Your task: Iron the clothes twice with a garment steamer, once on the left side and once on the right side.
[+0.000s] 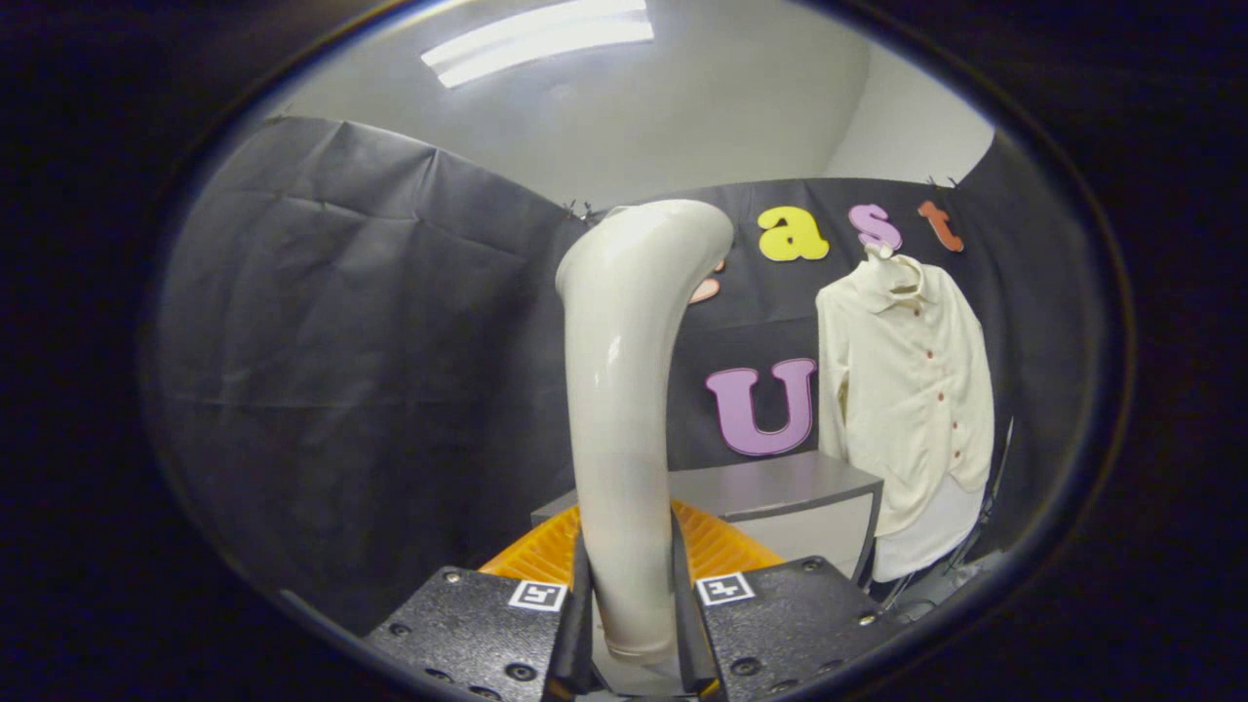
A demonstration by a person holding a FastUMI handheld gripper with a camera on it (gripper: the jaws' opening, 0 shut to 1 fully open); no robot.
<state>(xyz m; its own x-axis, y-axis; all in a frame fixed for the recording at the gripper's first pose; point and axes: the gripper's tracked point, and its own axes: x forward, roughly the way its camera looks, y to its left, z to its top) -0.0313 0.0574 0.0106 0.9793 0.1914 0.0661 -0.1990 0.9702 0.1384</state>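
Black cloth walled the booth on all sides beneath a pale ceiling with a strip light (541, 39), and a grey surface (780, 487) stood against the far wall. The claw (629, 609) was closed on the cream handle of the garment steamer (624, 390), both fingers (580, 604) pressing its lower shaft from either side; the handle rose upright between them and curved over at the top toward the right. An orange ribbed piece (721, 546) lay just beyond the fingers, partly hidden behind the handle; what it was could not be told. The garment, a cream buttoned shirt (907, 390), hung on a hanger (880, 251) to the right of the surface and well beyond the steamer, its front facing the claw. The steamer head stood well apart from the cloth, with no contact between them. Judged from this arrangement, the steamer had been taken in hand and raised, while neither the left-side pass nor the right-side pass showed any sign of having begun; the approach to the shirt and both strokes remained to be done.
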